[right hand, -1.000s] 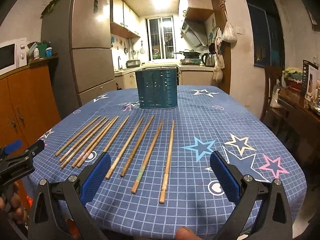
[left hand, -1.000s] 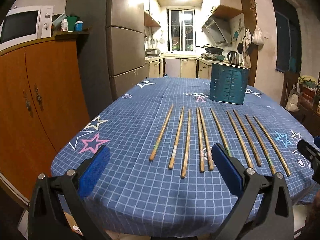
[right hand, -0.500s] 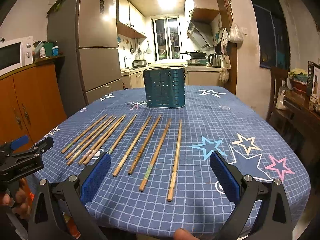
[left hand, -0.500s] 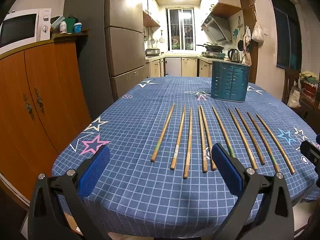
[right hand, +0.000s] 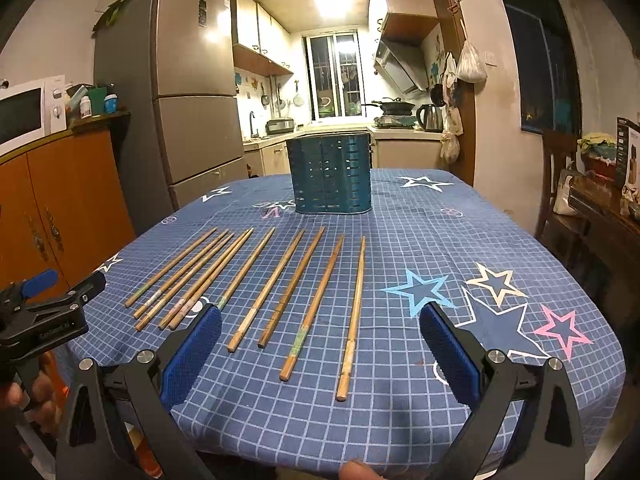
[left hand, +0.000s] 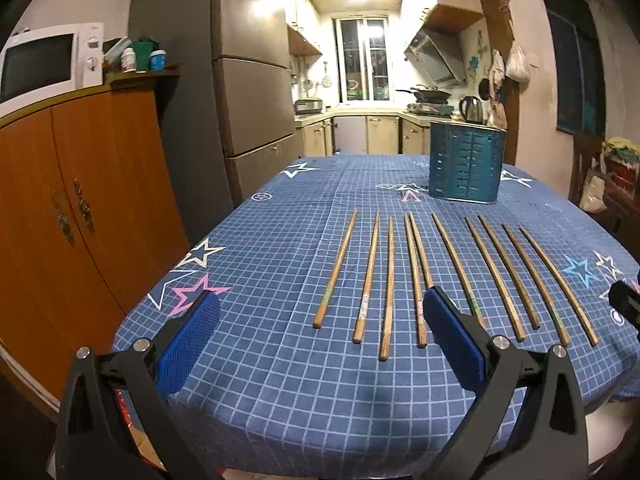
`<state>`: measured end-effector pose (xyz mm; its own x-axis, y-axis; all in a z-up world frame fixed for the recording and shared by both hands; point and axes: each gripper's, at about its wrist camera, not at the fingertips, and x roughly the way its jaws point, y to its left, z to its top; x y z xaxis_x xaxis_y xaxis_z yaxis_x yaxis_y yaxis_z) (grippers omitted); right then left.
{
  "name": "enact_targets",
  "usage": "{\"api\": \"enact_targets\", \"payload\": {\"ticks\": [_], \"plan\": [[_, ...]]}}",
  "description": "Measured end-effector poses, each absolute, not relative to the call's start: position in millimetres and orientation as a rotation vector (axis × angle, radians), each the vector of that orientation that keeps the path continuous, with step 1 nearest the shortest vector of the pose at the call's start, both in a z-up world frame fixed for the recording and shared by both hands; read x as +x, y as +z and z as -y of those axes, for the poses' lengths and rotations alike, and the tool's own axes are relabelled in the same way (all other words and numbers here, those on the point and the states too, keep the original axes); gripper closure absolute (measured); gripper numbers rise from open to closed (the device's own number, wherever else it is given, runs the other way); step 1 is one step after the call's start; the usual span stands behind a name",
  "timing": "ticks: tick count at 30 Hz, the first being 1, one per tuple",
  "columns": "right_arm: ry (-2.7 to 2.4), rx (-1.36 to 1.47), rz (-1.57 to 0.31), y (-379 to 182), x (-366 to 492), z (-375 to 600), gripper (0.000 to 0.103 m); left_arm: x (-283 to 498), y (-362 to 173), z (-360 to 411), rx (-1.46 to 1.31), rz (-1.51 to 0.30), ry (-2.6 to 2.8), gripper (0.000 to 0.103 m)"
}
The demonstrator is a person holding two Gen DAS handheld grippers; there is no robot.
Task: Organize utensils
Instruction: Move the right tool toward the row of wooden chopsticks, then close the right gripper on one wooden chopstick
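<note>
The left gripper (left hand: 320, 338), blue-padded and black-framed, is spread wide and holds nothing, hovering at the near edge of the blue checked star-print tablecloth (left hand: 280, 392). The right gripper (right hand: 320, 350) gapes equally wide, empty. 10 wooden chopsticks (right hand: 280, 288) lie side by side mid-table; the teal slotted utensil holder (right hand: 331, 176) stands beyond them. Bare cloth lies rightward. A fingertip (right hand: 356, 470) is cut off below.

Only one printed word seen, small white lettering on the side of the black left gripper (right hand: 60, 280) in the right wrist view, too blurred for reading with certainty, and nothing legible on the fridge sticker (right hand: 203, 12) or the box (right hand: 628, 148).
</note>
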<state>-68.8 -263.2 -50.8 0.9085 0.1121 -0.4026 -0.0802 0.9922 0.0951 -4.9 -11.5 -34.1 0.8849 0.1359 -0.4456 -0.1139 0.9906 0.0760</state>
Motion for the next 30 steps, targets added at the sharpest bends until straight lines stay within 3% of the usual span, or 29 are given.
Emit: {"api": "enact_targets", "payload": {"ticks": [13,22,27,30], "plan": [[-0.011,0.077,-0.384,-39.3,-67.2,312.7,0.004,15.8,-40.1,-44.8,0.026,-0.631,-0.094,0.006],[0.106,0.095,-0.45,-42.1,-69.7,321.9,0.004,56.7,-67.4,-31.7,0.105,-0.727,-0.22,0.042],[0.178,-0.05,-0.471,-48.9,-73.5,289.6,0.022,72.2,-76.0,-35.0,0.101,-0.756,-0.258,0.061],[0.22,-0.074,-0.509,-55.5,-70.3,274.2,0.039,77.4,-80.1,-38.2,0.101,-0.773,-0.274,0.073]]}}
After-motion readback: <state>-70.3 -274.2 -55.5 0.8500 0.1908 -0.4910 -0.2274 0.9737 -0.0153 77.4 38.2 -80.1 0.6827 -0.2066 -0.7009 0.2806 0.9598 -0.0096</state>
